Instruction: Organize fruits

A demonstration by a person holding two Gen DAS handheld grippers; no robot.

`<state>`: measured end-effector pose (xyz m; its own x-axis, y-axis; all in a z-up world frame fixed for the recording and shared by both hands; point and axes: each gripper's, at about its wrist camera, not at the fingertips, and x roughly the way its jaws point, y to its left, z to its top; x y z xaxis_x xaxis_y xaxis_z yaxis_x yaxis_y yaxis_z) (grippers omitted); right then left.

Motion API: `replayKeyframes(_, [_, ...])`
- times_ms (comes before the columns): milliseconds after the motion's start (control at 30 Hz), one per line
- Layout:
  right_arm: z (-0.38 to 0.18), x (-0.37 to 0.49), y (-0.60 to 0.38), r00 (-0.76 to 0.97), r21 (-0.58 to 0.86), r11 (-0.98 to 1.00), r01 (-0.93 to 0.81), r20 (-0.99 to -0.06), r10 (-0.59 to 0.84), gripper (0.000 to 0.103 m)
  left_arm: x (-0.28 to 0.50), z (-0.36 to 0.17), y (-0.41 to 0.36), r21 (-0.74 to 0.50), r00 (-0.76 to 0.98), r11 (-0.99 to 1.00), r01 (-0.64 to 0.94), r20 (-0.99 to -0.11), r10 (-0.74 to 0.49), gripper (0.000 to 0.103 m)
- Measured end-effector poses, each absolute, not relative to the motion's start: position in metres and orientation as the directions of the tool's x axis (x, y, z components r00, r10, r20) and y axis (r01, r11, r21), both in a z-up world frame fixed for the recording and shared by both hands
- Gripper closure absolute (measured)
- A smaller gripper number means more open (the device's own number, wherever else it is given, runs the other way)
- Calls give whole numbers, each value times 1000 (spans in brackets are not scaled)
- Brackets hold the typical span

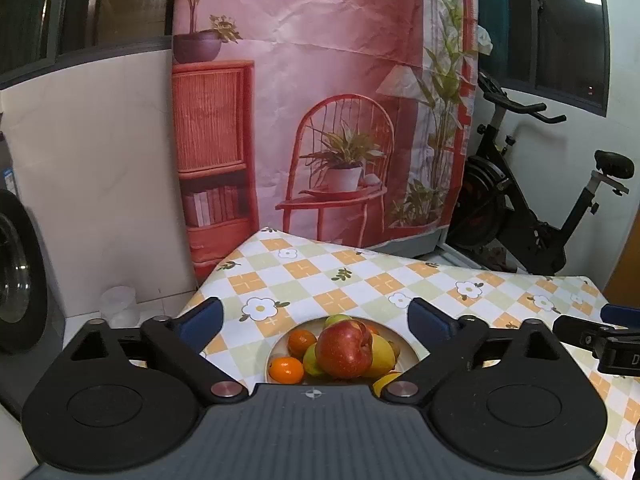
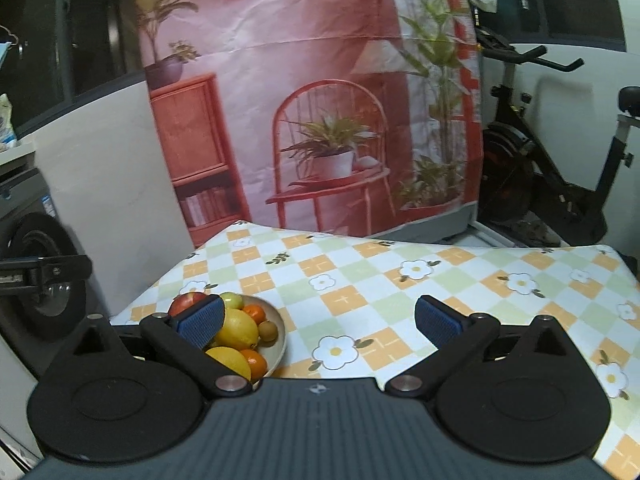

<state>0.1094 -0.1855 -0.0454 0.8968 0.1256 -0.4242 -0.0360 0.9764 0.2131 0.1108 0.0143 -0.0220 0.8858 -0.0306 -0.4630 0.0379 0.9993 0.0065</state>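
Behind the surface [image 1: 360, 280], with its checked, flowered cloth, hangs a pink printed backdrop [image 1: 320, 100], and an exercise bike [image 1: 520, 200] stands off to one side. The fruits sit heaped in a pale bowl [image 2: 280, 336] near one edge of the surface, a red apple [image 1: 344, 348] riding on top of the pile, with lemons [image 2: 236, 332], small oranges [image 1: 286, 369] and a kiwi [image 2: 268, 330] packed around it. Both tools are empty: the left gripper [image 1: 316, 322] hangs above the bowl with its jaws spread wide, and the right gripper [image 2: 318, 322] is likewise released, pointing mostly at bare cloth beside the bowl. The heap looks the main risk — the apple rests on rounded fruit, so a nudge from a descending jaw could likely send it rolling out onto the cloth. The bowl's place close to the surface's edge makes that worse, since a loose fruit might carry on to the floor. In the right wrist view one blue pad [image 2: 200, 320] overlaps the fruit, and whether it touches cannot be told. The two tools are near each other too, so reaching in together could make them collide.
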Motion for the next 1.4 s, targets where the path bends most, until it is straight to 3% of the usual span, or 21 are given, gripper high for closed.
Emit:
replayKeyframes(500, [-31, 102, -177, 891, 178, 984, 10, -449, 72, 0, 91, -11, 0, 93, 909, 995, 30, -416, 12, 0])
replayKeyframes(1400, [-28, 102, -179, 892, 185, 982, 30, -449, 57, 0, 97, -16, -5, 125, 892, 991, 38, -452, 23, 0])
